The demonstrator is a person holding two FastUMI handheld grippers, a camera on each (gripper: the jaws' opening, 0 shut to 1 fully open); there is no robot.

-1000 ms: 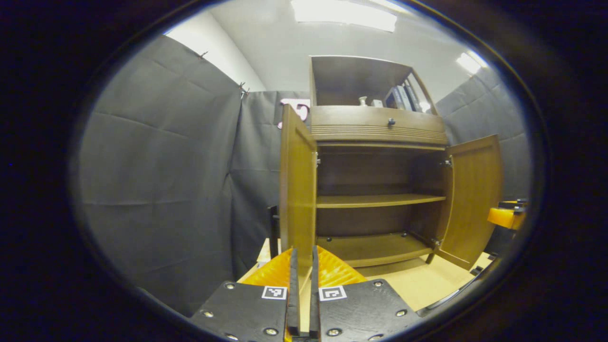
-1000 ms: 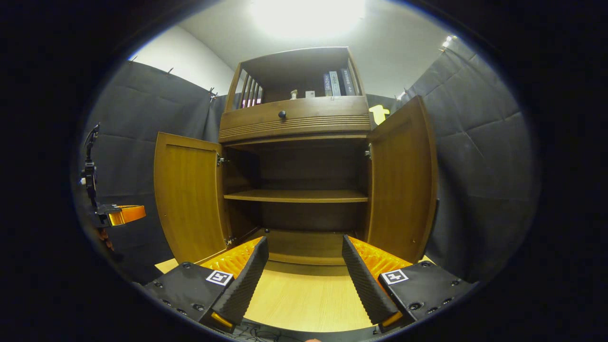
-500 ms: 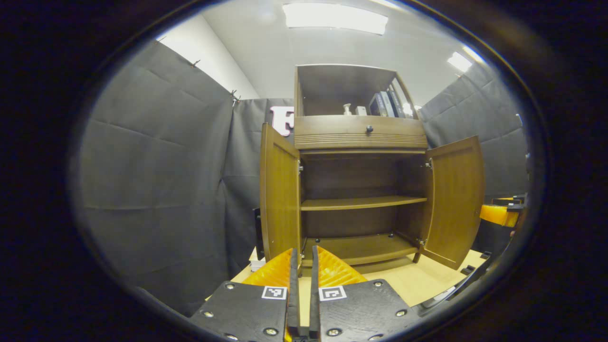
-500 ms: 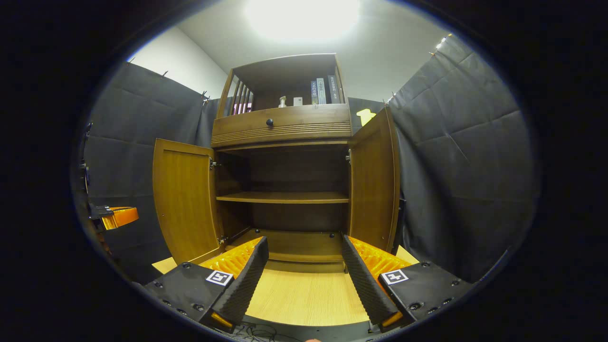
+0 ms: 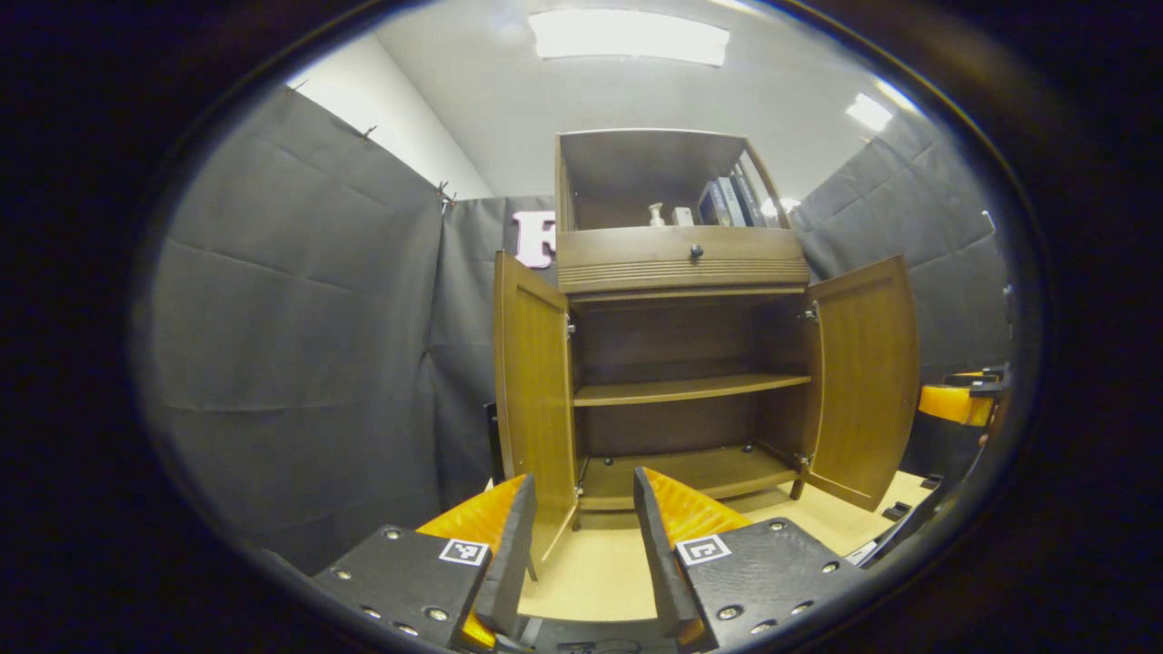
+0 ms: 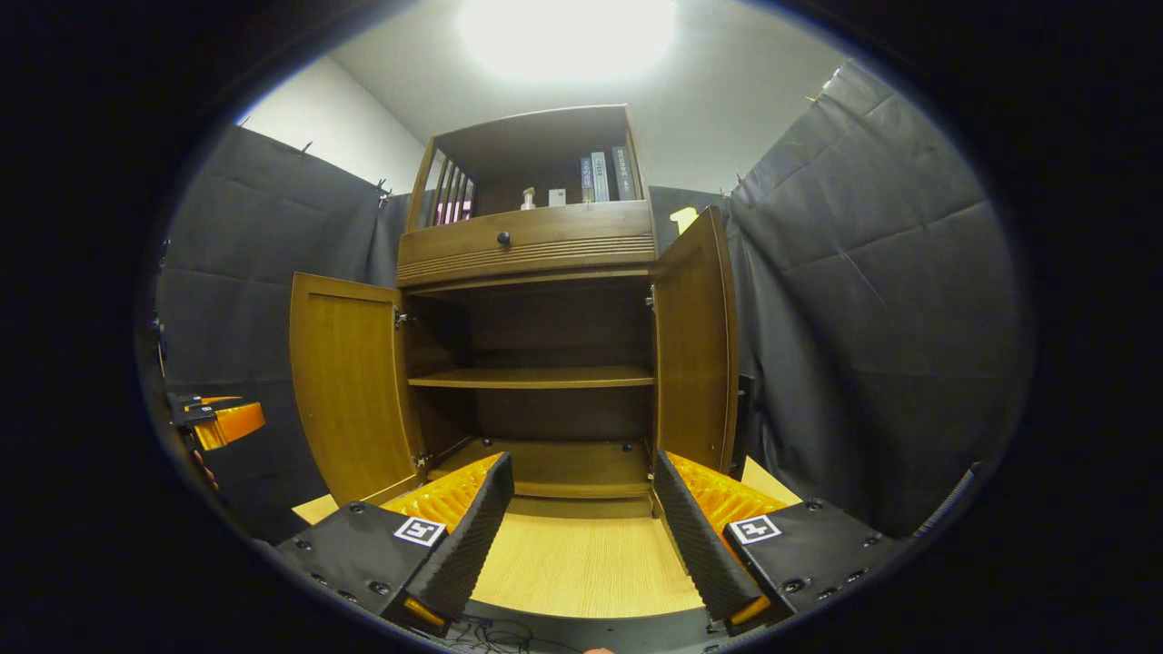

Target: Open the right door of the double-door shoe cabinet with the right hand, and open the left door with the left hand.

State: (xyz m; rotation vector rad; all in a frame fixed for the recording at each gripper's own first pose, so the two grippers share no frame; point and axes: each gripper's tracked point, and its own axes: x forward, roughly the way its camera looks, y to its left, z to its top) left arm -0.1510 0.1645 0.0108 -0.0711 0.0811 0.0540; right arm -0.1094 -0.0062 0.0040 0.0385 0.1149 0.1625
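With both doors swung out, the shoe cabinet (image 5: 681, 363) stands on the light wooden surface (image 6: 581, 572) with its inside bare to the front. Seen from the left gripper view, the left door (image 5: 531, 381) is turned nearly edge-on and the right door (image 5: 863, 372) angles outward. Seen from the right gripper view, the same right door (image 6: 695, 354) is nearly edge-on and the left door (image 6: 350, 391) fans wide. A middle shelf (image 6: 536, 377) spans the opening, and above it sits a drawer with a dark knob (image 6: 502, 239). Books (image 6: 600, 175) stand in the top compartment (with small pale items beside them, too small to identify).

The left hand-held gripper (image 5: 581, 536) hangs in front of the left door's lower edge, jaws spread apart and gripping nothing. The right hand-held gripper (image 6: 581, 518) sits over the surface before the cabinet, jaws wide and empty.
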